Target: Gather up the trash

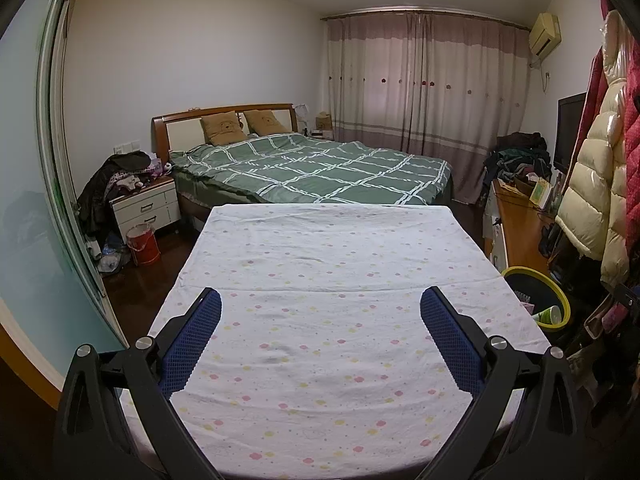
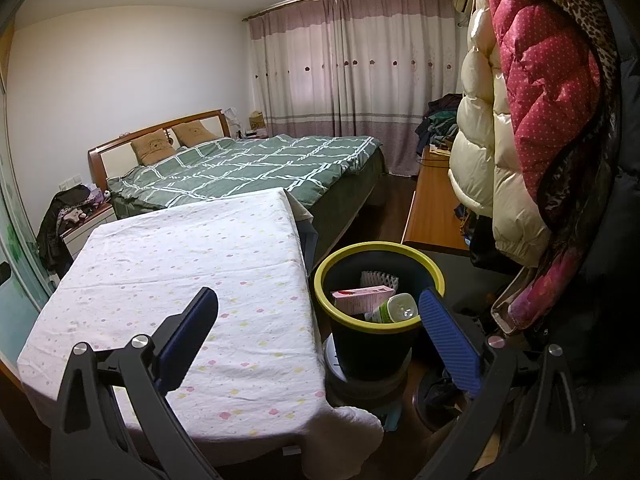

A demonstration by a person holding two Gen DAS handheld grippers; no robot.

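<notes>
The table (image 1: 320,280), draped in a white cloth dotted with small coloured flowers, is the landmark that fills the foreground of both wrist views. Beyond its far edge stands a bed (image 1: 320,168) under a green checked quilt. Off the table's right side, puffy coats (image 2: 520,120) hang in cream and red. Just beside the table's right edge, lower than its top, sits the trash bin (image 2: 436,276), black with a yellow-green rim. Inside the bin lie a pink carton (image 2: 362,296), a green-and-white bottle (image 2: 394,309) leaning against the near wall, and a piece of white corrugated packing (image 2: 380,279) at the far wall.

The left gripper (image 1: 320,312) hovers over the table's near half, its blue-padded fingers spread wide with nothing between them. The right gripper (image 2: 318,312) hangs above the table's right edge and the bin, its jaws equally wide apart and empty.
</notes>
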